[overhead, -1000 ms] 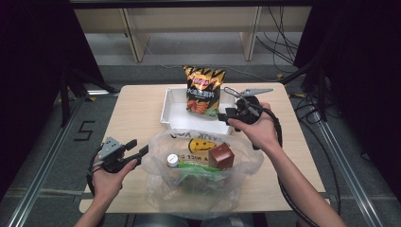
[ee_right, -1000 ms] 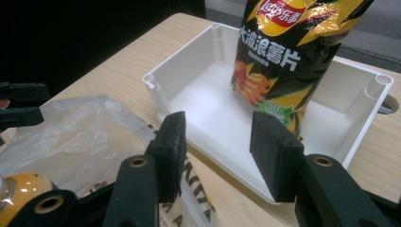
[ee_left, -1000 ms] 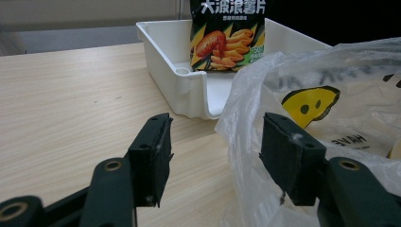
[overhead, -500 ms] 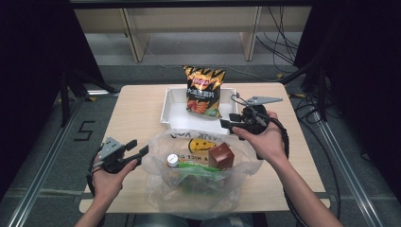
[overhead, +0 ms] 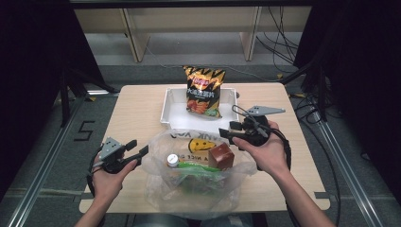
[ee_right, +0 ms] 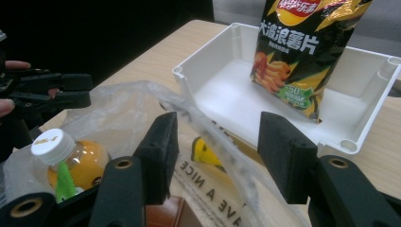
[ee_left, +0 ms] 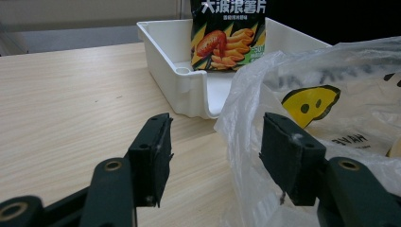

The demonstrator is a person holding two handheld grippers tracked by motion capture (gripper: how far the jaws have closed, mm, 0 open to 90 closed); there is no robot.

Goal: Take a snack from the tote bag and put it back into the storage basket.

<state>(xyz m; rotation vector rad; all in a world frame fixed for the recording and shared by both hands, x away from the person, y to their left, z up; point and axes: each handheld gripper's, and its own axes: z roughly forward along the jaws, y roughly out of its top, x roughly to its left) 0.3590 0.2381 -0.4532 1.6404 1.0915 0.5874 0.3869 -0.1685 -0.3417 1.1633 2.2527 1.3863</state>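
A pale wood-grain table (overhead: 137, 109) with rounded corners carries everything. At its near middle lies a crumpled clear plastic bag (overhead: 189, 189), thin and glossy, printed with a yellow smiley face and black lettering; its mouth gapes upward. Beyond it, toward the far side, sits a white rectangular plastic bin (overhead: 175, 113) with smooth walls and rounded corner posts. A shiny black-and-yellow bag of crisps (overhead: 204, 92) stands upright inside the bin, leaning on the far wall. Inside the clear bag sit a brown carton (overhead: 221, 157), a green packet (overhead: 198, 168) and a small bottle (overhead: 172, 161) of orange drink with a white cap. The left gripper (overhead: 137, 153) rests at the bag's left edge, its black jaws parted with the film just by the right-hand jaw, nothing pinched. The right gripper (overhead: 226, 135) hovers at the bag's far right rim; its jaws have just been opening, and a fold of the film crosses between them unpressed.
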